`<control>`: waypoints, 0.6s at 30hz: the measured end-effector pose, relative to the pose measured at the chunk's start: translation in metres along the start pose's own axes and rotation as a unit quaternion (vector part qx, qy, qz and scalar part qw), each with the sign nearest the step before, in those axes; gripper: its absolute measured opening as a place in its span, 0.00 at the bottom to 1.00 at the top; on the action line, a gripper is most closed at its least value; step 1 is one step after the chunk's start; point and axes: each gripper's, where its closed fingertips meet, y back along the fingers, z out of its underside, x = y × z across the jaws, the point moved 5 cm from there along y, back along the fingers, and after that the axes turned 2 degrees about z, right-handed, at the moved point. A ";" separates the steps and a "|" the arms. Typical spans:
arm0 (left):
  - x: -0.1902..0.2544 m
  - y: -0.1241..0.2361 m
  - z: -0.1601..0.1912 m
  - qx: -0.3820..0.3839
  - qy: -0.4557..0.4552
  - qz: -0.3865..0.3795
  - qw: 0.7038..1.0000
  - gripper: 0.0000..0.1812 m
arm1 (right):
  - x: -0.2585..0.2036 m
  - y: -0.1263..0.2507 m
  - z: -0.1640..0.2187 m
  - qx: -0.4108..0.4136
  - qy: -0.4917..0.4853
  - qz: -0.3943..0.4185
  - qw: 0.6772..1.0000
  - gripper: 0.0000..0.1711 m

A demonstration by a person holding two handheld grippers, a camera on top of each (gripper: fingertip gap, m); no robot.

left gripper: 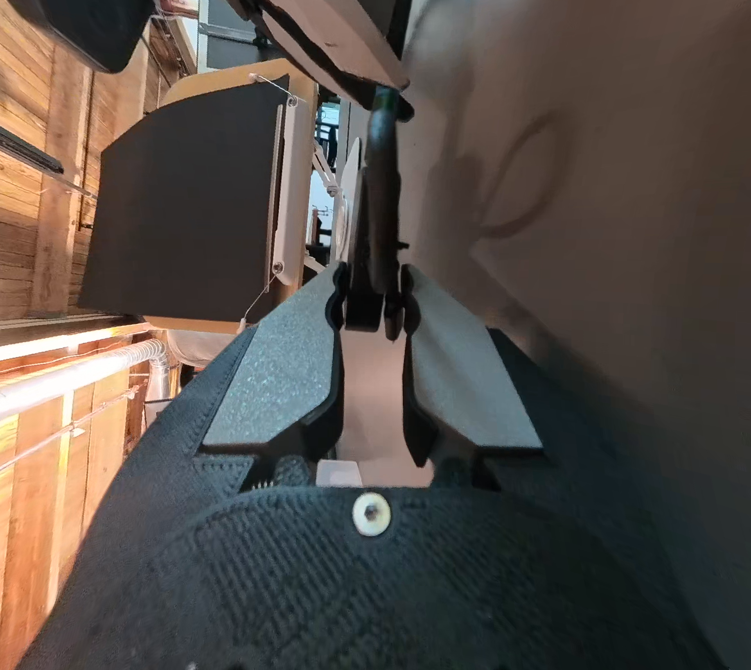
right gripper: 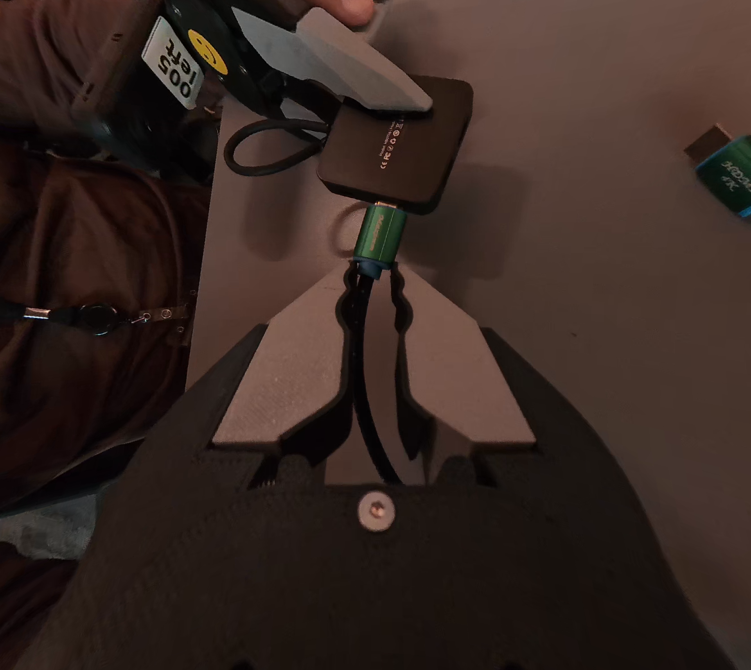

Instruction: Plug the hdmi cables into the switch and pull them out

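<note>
I have the switch (right gripper: 396,147) lifted off the table (right gripper: 569,285) in my left gripper (right gripper: 406,104), its fingers pinching the black box flat by one corner so the ports face my other tool. That hold braces the box against any push or pull along the plug's axis. In the left wrist view the same switch (left gripper: 372,256) sits edge-on between the fingertips, clamped.

My right gripper (right gripper: 372,275) sits just behind the green plug (right gripper: 380,230), which is seated in the switch's near edge. The cable (right gripper: 361,366) runs back between the fingers. They are narrowed around the blue collar, but whether they actually bite on it or only flank it I cannot tell; the light is dim there.

A second green plug (right gripper: 727,179) lies on the table to the right, well apart, cut off by the frame edge. A short black lead (right gripper: 260,151) loops from the switch's far side; its end is hidden behind the left gripper. How deep the plug sits in the port is hard to judge.
</note>
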 end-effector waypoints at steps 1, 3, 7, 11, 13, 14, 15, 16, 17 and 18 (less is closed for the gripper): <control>0.002 -0.001 -0.001 0.000 -0.006 0.004 1.000 0.13 | -0.001 -0.002 0.000 -0.004 0.003 -0.003 1.000 0.08; 0.005 -0.002 -0.005 -0.009 -0.029 0.013 0.999 0.10 | -0.002 -0.005 0.002 -0.021 0.003 -0.006 1.000 0.08; 0.006 0.002 -0.009 0.006 -0.003 0.042 0.999 0.10 | 0.003 -0.010 0.004 -0.022 -0.024 -0.028 0.999 0.08; 0.007 0.001 -0.008 -0.004 0.010 0.052 0.999 0.10 | 0.005 -0.009 -0.001 -0.019 -0.018 -0.018 0.999 0.07; 0.006 0.001 -0.008 -0.007 0.016 0.051 0.999 0.10 | 0.005 -0.008 -0.002 -0.020 -0.013 -0.017 1.000 0.07; 0.006 0.002 -0.009 -0.006 0.018 0.053 0.998 0.10 | 0.005 -0.009 -0.003 -0.023 -0.010 -0.020 0.999 0.07; 0.008 0.002 -0.010 -0.003 0.020 0.060 0.998 0.09 | 0.004 -0.010 -0.002 -0.032 -0.006 -0.023 0.999 0.07; 0.010 0.003 -0.012 0.003 0.021 0.069 0.997 0.09 | 0.005 -0.012 0.000 -0.046 -0.004 -0.024 0.999 0.07; 0.011 0.003 -0.014 0.008 0.023 0.075 0.997 0.10 | 0.007 -0.015 0.002 -0.058 -0.004 -0.016 0.998 0.07; 0.012 0.005 -0.019 0.030 0.026 0.078 0.996 0.09 | 0.012 -0.020 0.004 -0.069 -0.004 0.006 0.998 0.07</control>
